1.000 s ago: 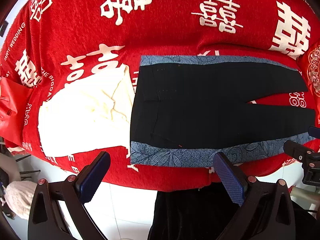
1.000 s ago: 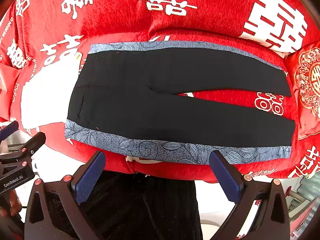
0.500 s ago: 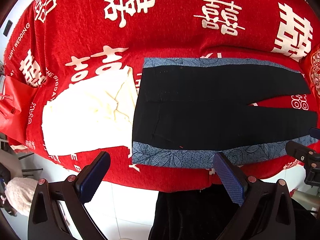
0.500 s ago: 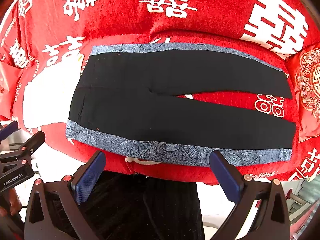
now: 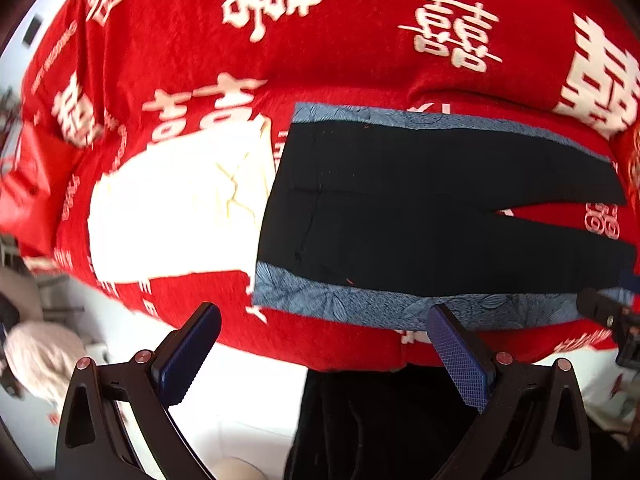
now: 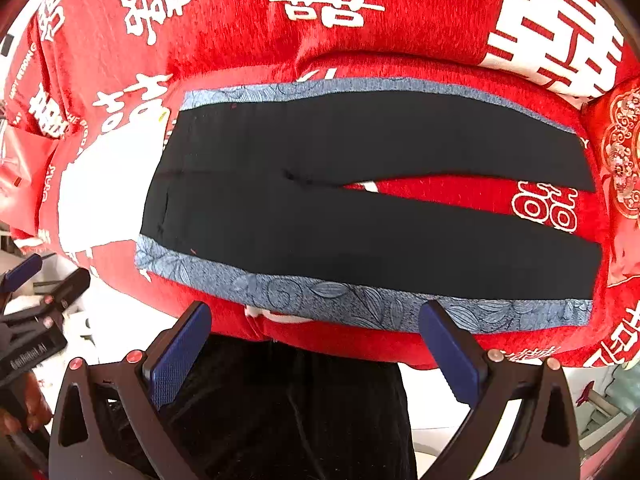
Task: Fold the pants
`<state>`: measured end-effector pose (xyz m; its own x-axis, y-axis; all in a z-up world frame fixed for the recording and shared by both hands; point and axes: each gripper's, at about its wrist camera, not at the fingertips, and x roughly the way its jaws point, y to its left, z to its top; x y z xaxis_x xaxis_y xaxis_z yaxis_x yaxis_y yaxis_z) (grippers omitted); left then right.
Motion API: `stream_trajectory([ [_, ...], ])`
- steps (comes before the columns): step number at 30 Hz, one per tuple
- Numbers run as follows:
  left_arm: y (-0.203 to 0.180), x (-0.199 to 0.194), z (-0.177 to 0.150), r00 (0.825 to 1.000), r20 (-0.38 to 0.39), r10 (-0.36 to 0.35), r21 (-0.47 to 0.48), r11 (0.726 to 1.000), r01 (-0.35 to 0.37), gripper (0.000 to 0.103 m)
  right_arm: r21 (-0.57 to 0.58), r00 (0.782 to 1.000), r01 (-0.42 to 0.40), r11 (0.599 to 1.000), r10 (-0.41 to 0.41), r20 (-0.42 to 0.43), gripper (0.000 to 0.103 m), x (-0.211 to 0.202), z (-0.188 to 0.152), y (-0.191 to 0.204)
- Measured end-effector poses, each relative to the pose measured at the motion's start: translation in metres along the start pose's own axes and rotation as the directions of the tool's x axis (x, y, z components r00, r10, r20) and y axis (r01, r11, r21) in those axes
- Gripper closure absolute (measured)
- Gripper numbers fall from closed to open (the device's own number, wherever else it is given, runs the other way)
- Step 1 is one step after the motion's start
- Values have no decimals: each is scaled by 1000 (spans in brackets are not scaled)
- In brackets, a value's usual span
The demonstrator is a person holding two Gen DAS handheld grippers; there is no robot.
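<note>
Black pants [image 5: 420, 204] with blue floral side stripes lie flat on a red cloth, waist to the left, legs running right and slightly apart. They also show in the right wrist view [image 6: 320, 200]. My left gripper [image 5: 324, 344] is open and empty, just short of the near stripe by the waist. My right gripper [image 6: 316, 340] is open and empty, just short of the near stripe at mid-leg. Neither touches the pants.
The red cloth [image 5: 360, 40] with white characters covers the surface. A folded cream garment [image 5: 176, 208] lies left of the waist. A red bag [image 5: 24, 184] sits at the far left. A red embroidered cushion [image 6: 620, 160] is at the right. White floor lies below the near edge.
Both grippers have moved slightly forward toward the pants, so the pants look a little larger. The pants have not moved. Both grippers stay open.
</note>
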<state>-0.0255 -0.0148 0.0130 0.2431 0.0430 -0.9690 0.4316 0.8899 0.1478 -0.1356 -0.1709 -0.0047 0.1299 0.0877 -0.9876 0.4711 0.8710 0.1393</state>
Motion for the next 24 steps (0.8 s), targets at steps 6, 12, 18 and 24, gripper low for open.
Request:
stream_trajectory([
  [6, 1, 9, -2, 998, -44, 33, -89, 995, -37, 0, -13, 999, -15, 1000, 14, -49, 0, 16, -8, -19],
  [12, 13, 28, -4, 998, -47, -49, -131, 991, 43, 0, 50, 992, -115, 992, 117, -44, 0, 31, -12, -25],
  [18, 41, 86, -17, 984, -69, -163, -180, 972, 148, 0, 115, 961, -274, 955, 276, -3, 0, 67, -24, -10],
  [24, 66, 152, -43, 961, -79, -267, -249, 938, 240, 0, 218, 913, -388, 895, 406, -40, 0, 136, -47, 7],
])
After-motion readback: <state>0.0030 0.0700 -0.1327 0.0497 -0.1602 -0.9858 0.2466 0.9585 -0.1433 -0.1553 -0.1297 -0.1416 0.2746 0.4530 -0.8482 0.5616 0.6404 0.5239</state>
